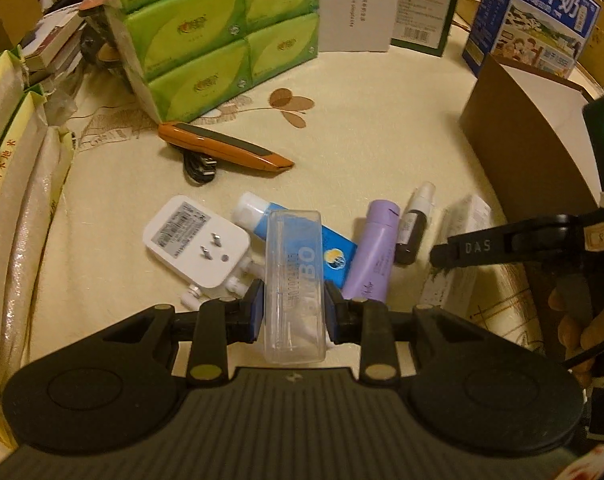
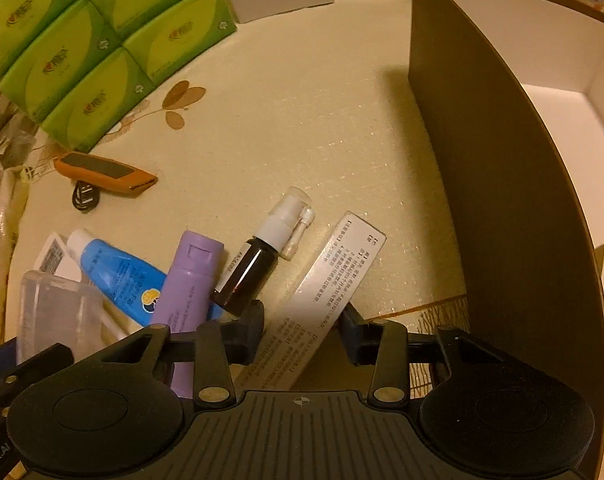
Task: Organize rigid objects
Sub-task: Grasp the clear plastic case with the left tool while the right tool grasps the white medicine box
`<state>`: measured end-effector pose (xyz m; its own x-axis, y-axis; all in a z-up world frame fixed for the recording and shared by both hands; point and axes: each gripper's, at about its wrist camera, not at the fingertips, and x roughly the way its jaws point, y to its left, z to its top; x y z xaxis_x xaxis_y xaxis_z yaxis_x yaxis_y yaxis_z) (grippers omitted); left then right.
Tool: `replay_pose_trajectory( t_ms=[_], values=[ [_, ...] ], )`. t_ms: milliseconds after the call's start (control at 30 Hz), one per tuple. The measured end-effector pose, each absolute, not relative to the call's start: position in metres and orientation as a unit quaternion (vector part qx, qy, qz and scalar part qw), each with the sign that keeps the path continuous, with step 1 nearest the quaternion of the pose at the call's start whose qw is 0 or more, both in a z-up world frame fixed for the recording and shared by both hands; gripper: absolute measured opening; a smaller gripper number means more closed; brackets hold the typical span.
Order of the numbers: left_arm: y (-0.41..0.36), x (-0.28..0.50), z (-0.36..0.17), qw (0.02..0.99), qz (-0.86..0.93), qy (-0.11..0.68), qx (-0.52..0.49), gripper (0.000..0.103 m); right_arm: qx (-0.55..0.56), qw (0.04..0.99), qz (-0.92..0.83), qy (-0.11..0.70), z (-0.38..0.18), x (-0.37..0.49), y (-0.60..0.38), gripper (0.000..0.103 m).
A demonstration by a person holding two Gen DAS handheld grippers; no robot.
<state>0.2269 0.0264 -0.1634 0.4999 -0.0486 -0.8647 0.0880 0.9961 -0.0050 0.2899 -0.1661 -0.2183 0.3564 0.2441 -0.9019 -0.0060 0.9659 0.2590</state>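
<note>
Gripping the clear plastic case point(image 1: 294, 280) across its short width, the left gripper point(image 1: 294, 312) has its blue pads point(image 1: 257, 312) pressed on both side walls, jaws narrowed to suit; the case's long axis runs straight away from the tool, over the blue tube point(image 1: 333, 256) and beside the white plug adapter point(image 1: 198, 246). Just right, the right gripper point(image 2: 302, 330) straddles the long white carton point(image 2: 321, 300), jaws partly closed. Whether its pads already press the carton I cannot tell. The carton's long axis slants far-right, toward the brown open box point(image 2: 501, 200), so this hand is the nearer one to it. Left of the carton lie the dark spray bottle point(image 2: 248, 276) and purple tube point(image 2: 190, 284), close together. Farther off, bare tablecloth point(image 2: 321, 120) leaves free room up to the box wall; the orange tool point(image 1: 226, 150) lies far left.
</note>
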Motion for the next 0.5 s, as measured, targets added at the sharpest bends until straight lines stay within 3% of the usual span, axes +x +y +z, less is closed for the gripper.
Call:
replay_pose_trajectory(
  t_ms=[133,500],
  values=[
    [0.017,0.223,-0.162,0.865,-0.048,0.499,0.023,0.026,0.094,0.82,0.099,0.557,-0.209,0.281,-0.166,0.022],
    [-0.001,0.215,-0.136,0.873,-0.059,0.483,0.02,0.026,0.09,0.837,0.139,0.521,-0.159,0.242,-0.184,0.022]
  ],
)
